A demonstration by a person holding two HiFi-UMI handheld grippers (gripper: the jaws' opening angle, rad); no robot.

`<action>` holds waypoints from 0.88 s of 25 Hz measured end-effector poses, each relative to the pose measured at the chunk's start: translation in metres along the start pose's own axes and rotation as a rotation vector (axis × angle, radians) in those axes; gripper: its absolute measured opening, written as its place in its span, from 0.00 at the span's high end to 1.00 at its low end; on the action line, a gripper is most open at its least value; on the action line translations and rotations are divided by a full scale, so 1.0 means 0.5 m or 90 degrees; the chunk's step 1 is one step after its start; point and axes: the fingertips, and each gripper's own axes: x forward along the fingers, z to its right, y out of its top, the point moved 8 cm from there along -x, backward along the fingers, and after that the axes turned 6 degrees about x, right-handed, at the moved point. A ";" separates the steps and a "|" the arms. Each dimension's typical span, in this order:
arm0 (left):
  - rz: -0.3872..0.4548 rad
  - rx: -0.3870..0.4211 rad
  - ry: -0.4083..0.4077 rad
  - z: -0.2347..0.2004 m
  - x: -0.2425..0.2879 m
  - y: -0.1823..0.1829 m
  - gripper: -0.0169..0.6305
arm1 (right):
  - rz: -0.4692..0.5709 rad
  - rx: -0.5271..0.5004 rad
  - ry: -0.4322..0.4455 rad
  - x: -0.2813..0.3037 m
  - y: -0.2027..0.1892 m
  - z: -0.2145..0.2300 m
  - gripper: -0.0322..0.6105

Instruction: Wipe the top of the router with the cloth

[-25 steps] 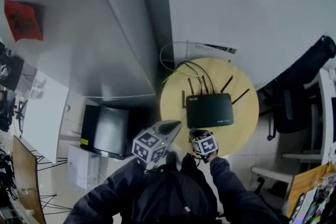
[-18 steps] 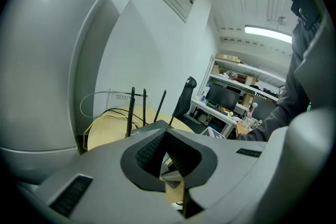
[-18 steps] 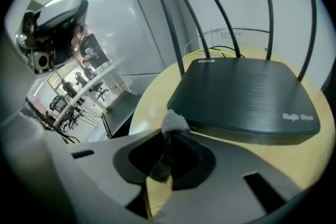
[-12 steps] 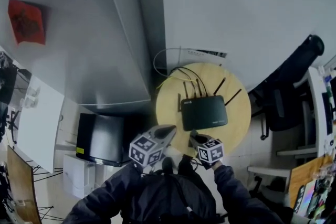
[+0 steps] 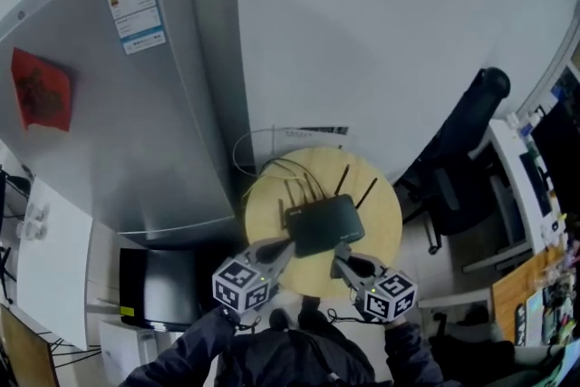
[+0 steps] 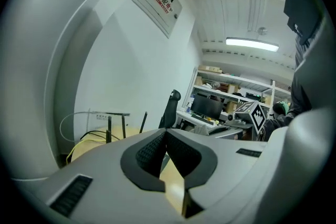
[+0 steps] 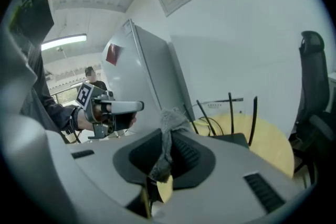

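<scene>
Round and pale, the wooden worktop [image 5: 382, 211] sits in the corner between a white wall and a tall grey fridge [image 5: 136, 104]. The black router [image 5: 322, 225] lies near its middle. The router's long axis runs roughly across me, a little skewed, with the antennas [image 5: 349, 186] standing on the far side.

My right tool [image 5: 343, 260] is clamped on the grey cloth [image 7: 169, 118], which bunches up above the closed jaws. It hangs over the near rim, pointing forward and slightly inward. From there the router is straight ahead and a touch to the left, its near right corner just beside the tip.

My left tool [image 5: 281, 247] has its jaws together on nothing and sits by the near left corner.

I judge the right hand makes the short reach forward and down onto the lid.
</scene>
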 end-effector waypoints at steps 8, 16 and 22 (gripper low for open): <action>0.033 0.038 -0.034 0.029 0.026 0.073 0.97 | 0.069 -0.036 -0.016 -0.052 0.073 -0.050 0.84; 0.041 0.043 -0.040 0.074 0.023 0.077 0.97 | 0.082 -0.060 0.003 -0.065 0.100 -0.069 0.84; 0.042 0.041 -0.032 0.089 0.014 0.072 0.97 | 0.083 -0.089 0.020 -0.057 0.118 -0.088 0.84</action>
